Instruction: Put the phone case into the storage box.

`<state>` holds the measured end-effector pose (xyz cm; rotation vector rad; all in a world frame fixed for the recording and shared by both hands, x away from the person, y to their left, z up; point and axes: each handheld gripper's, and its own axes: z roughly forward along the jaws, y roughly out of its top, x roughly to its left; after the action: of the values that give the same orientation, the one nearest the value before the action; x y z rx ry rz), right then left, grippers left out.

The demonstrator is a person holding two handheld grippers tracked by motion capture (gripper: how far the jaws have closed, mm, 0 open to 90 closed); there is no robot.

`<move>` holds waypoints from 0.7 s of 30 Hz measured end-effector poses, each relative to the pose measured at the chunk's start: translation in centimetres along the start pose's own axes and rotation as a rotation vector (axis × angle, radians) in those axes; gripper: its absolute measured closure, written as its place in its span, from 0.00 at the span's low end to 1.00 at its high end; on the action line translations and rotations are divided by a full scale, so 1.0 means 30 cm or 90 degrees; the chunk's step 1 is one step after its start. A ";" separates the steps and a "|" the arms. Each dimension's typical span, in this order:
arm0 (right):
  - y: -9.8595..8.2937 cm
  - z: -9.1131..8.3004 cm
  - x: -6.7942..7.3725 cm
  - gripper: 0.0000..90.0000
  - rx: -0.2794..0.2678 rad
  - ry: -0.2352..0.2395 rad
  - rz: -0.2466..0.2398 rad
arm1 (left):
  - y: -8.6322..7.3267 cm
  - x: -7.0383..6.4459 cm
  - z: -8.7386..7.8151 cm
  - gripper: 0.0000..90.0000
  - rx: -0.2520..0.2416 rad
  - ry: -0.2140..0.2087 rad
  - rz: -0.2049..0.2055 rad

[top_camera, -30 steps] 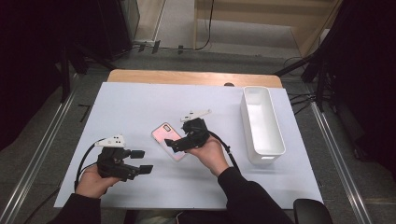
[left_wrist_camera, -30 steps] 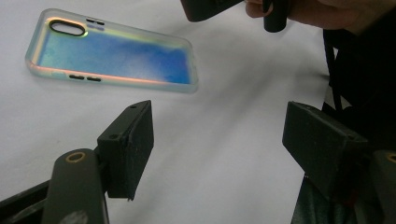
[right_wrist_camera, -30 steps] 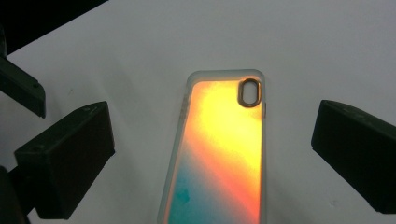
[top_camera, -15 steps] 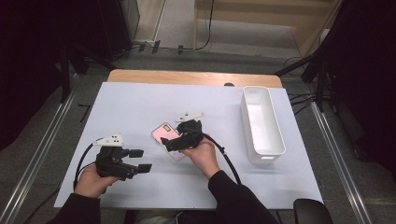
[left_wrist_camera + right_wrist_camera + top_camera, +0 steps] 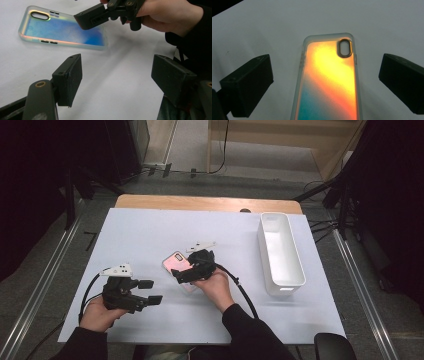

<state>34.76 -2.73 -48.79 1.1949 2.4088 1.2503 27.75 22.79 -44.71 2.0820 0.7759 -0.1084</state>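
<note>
Iridescent translucent phone case with oval camera cutout (image 5: pixel 329 82) lying flat on table, sitting between and just under spread jaws of right gripper (image 5: pixel 324 82), cutout end pointing away.

A long white rectangular bin (image 5: pixel 280 255) stands on the right part of the white table cover (image 5: pixel 150 230), its long side running away from the person. Behind the cover a strip of bare wooden tabletop (image 5: pixel 207 203) shows. Black cables (image 5: pixel 320 225) lie on the grey floor (image 5: pixel 190 150) beyond.
</note>
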 end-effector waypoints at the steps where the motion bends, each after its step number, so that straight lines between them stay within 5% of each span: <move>1: -0.004 0.006 0.000 0.00 0.000 0.004 0.005 | 0.000 0.000 0.000 0.27 0.000 -0.001 0.000; 21: -0.052 0.040 -0.009 0.00 0.016 -0.002 0.009 | -0.001 -0.001 0.003 0.27 0.001 -0.001 0.002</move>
<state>34.63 -2.70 -50.76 1.2216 2.4246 1.2243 27.74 22.73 -44.77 2.0847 0.7719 -0.1097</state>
